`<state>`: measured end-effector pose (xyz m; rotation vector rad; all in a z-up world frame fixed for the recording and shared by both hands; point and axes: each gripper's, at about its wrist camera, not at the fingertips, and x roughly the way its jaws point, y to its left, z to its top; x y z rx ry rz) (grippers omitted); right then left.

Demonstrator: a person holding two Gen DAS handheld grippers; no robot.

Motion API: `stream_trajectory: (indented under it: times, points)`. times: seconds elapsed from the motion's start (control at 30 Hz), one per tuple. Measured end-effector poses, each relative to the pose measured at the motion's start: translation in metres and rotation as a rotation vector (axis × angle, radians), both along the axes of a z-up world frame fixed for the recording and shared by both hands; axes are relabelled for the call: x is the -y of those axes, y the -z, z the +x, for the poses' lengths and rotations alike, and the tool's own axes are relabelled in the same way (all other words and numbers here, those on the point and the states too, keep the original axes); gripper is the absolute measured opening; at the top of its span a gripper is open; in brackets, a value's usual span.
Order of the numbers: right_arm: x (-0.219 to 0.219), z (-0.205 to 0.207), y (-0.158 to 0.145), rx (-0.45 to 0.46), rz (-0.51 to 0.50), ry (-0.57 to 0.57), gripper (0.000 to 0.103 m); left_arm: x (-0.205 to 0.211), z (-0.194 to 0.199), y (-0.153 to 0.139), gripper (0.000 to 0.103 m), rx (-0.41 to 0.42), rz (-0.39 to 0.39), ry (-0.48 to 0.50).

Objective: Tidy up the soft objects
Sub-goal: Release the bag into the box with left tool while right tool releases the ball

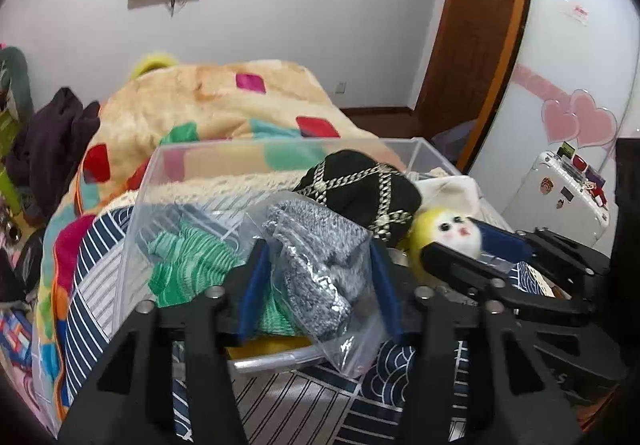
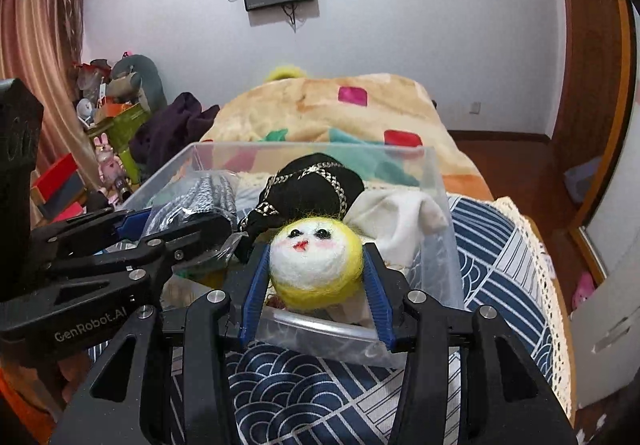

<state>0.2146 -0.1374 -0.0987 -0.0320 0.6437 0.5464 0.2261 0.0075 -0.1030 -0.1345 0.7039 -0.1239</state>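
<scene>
The left gripper [image 1: 318,285] clamps a bagged grey knit [image 1: 320,269] over the clear bin [image 2: 436,205] on the bed; the right gripper [image 2: 316,285] pinches a felt ball [image 2: 316,265] at the rim. Risk: the slippery bag (loosely pinched) may slide free outside.

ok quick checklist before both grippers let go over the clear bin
1. Left gripper holds the bagged grey knit between its pads: ok.
2. Right gripper holds the felt face ball: ok.
3. Both items are over the clear bin: ok for the bag; ball sits at the near rim, cannot tell.
4. Free floor under the ball: cannot tell, black hat and white cloth lie close behind.
5. Grippers apart from each other: ok.
</scene>
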Motion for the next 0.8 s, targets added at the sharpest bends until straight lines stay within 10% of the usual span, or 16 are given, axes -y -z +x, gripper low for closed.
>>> stream_trajectory:
  times: [0.33, 0.8]
  points:
    - [0.008, -0.002, -0.01, -0.007, 0.029, -0.016, 0.051, -0.009, -0.023, -0.014, 0.068, 0.022, -0.045, 0.003]
    - [0.026, -0.048, -0.076, 0.207, 0.103, -0.013, 0.057, -0.008, -0.1, -0.097, 0.068, 0.281, 0.004, -0.016]
